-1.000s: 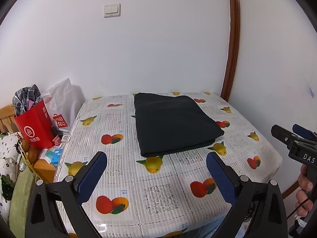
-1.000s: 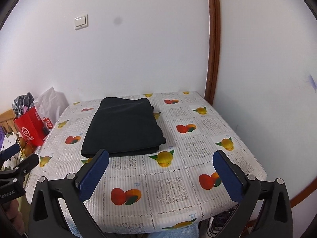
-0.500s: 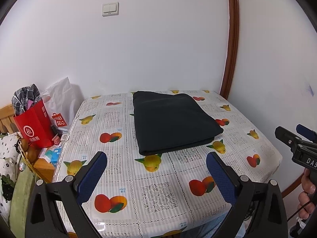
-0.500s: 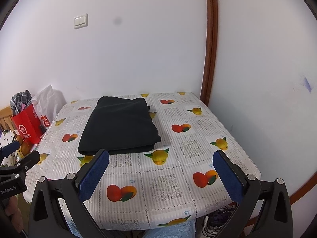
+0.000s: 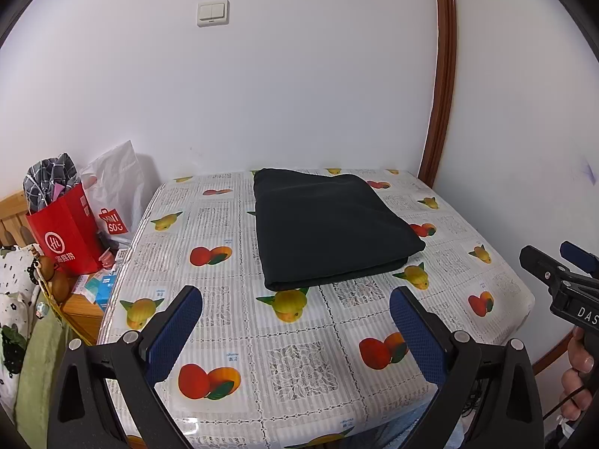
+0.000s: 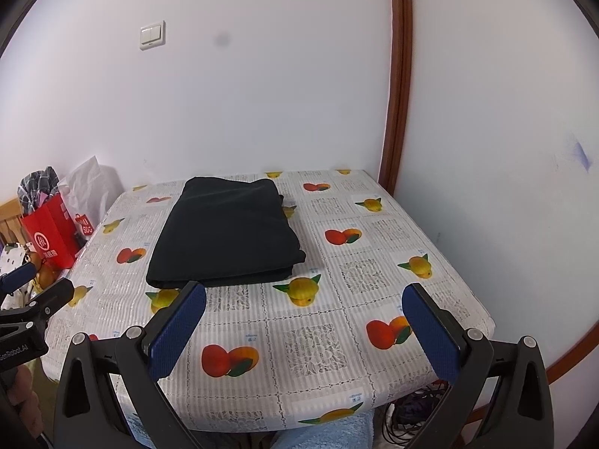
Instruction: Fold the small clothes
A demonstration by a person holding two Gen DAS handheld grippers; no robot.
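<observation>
Folded black garment (image 5: 329, 228) lies flat on the desk (image 5: 299, 366), toward its far half and left of centre in the right wrist view (image 6: 228, 232). Its far edge sits close to the rear wall; its near edge is a neat doubled fold, touching nothing else.

Left hand-held gripper (image 5: 295, 327) — jaws spread wide, empty, held over the near edge of the desk. Right hand-held gripper (image 6: 304, 327) — likewise wide apart, holding nothing, over the near edge and short of the garment.

The fruit-print tablecloth (image 6: 374, 247) is bare on the near half and along the right side up to the right wall. A wooden door frame (image 5: 441, 86) stands at the far right corner. Left of the desk, below its edge, stand a red paper bag (image 5: 65, 232) and a white plastic bag (image 5: 116, 187), just beside each other.
</observation>
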